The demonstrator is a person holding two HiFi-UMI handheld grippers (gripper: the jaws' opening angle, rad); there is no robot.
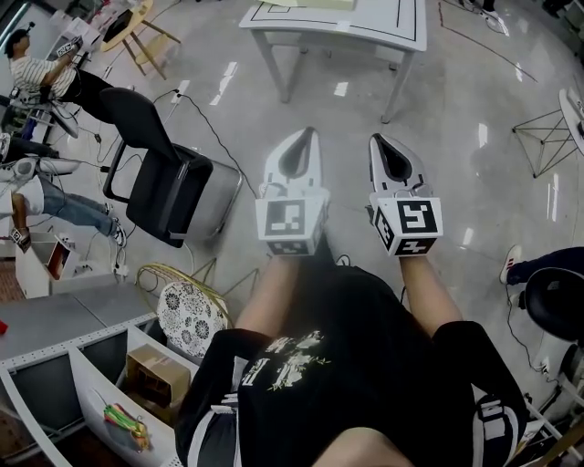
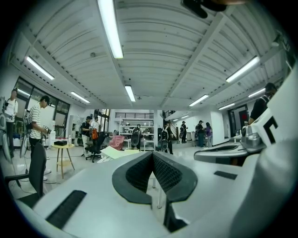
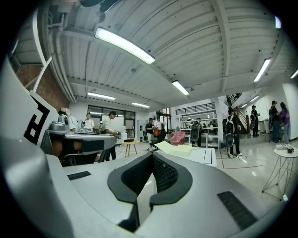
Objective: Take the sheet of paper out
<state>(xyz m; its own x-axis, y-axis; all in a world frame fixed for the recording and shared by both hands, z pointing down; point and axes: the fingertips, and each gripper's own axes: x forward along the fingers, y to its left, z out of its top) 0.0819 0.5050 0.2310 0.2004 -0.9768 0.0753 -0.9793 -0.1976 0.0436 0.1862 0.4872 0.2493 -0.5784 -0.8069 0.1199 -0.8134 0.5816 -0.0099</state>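
A pale yellow sheet of paper (image 3: 173, 148) lies on a white table (image 3: 205, 155) with black lines, some way ahead of me. The left gripper view shows the same sheet (image 2: 116, 151), and in the head view its edge (image 1: 310, 4) is cut off at the top of the table (image 1: 383, 23). Both grippers hang over the bare floor, well short of the table. My left gripper (image 1: 295, 139) is shut with nothing in it, its black pads meeting at the tip (image 2: 152, 156). My right gripper (image 1: 387, 141) is shut and empty too (image 3: 152, 156).
A black office chair (image 1: 160, 178) stands to my left, with a round patterned stool (image 1: 192, 315) and a shelf unit holding a cardboard box (image 1: 155, 374) nearer me. A wire-legged side table (image 1: 547, 137) and a black stool (image 1: 557, 301) are at the right. Several people stand around the room.
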